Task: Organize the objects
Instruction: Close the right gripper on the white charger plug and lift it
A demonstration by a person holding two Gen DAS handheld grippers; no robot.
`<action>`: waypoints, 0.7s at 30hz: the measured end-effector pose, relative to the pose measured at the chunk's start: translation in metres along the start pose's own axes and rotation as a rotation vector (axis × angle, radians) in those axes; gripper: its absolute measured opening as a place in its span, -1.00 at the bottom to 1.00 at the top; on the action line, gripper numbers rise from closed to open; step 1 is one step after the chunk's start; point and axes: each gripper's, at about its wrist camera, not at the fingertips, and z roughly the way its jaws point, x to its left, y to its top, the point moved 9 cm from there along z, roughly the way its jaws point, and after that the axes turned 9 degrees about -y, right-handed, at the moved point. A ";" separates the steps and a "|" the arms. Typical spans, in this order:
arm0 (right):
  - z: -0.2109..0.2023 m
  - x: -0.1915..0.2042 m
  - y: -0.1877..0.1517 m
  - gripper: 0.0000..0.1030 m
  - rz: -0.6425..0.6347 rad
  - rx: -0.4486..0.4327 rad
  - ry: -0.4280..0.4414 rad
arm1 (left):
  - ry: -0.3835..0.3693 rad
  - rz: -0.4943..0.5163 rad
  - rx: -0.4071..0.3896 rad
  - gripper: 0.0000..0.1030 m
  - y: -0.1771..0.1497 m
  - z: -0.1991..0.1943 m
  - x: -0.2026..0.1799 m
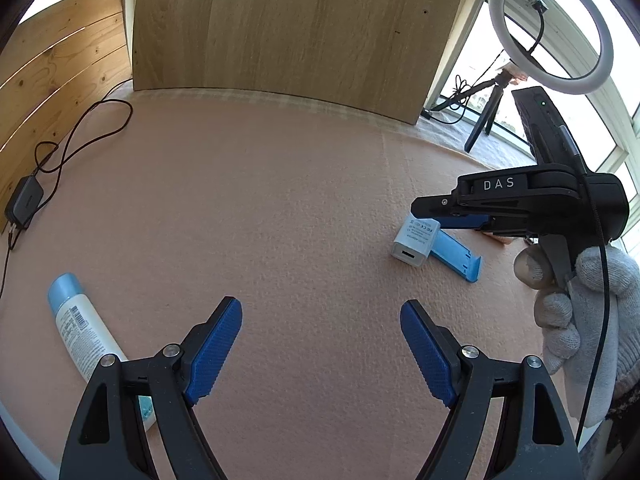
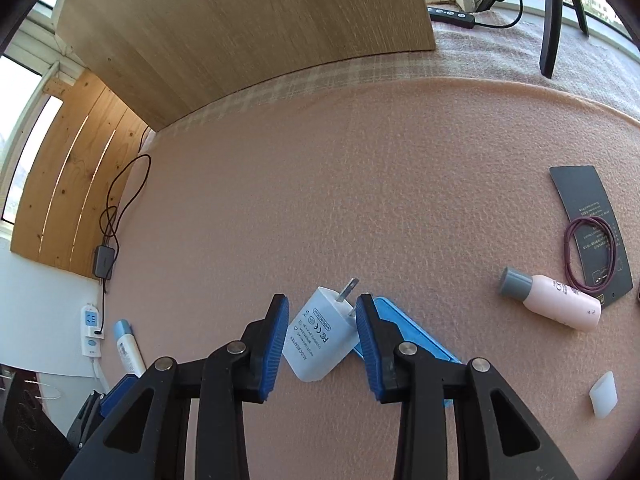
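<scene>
In the right wrist view a white plug adapter [image 2: 320,338] lies tilted, partly on a flat blue stand [image 2: 412,342]. My right gripper [image 2: 322,308] is open and narrowed around it, with a blue pad close to each side. The left wrist view shows the same adapter [image 1: 414,242] and stand [image 1: 456,256] under the right gripper [image 1: 424,206], which a gloved hand [image 1: 580,300] holds. My left gripper [image 1: 321,312] is wide open over bare pink cloth. A white tube with a blue cap [image 1: 80,324] lies to its left.
A pink bottle with a grey cap [image 2: 552,304], a black card [image 2: 588,200] with a maroon hair tie [image 2: 590,256] and a small white cap [image 2: 604,394] lie to the right. A wooden board [image 1: 300,28] stands at the back. A black charger [image 1: 24,204] with its cable and a ring light [image 1: 552,28] sit at the edges.
</scene>
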 end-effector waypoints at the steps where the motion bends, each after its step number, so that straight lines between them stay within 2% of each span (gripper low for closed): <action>1: 0.002 0.005 -0.002 -0.39 -0.014 0.006 0.004 | 0.000 0.000 0.001 0.64 0.000 0.001 0.001; 14: 0.017 0.055 -0.026 -0.42 -0.151 0.075 0.064 | -0.041 0.005 0.026 0.64 0.000 0.021 0.007; 21: -0.001 0.041 -0.029 -0.42 -0.069 0.043 0.066 | -0.102 0.051 0.069 0.64 0.004 0.046 -0.002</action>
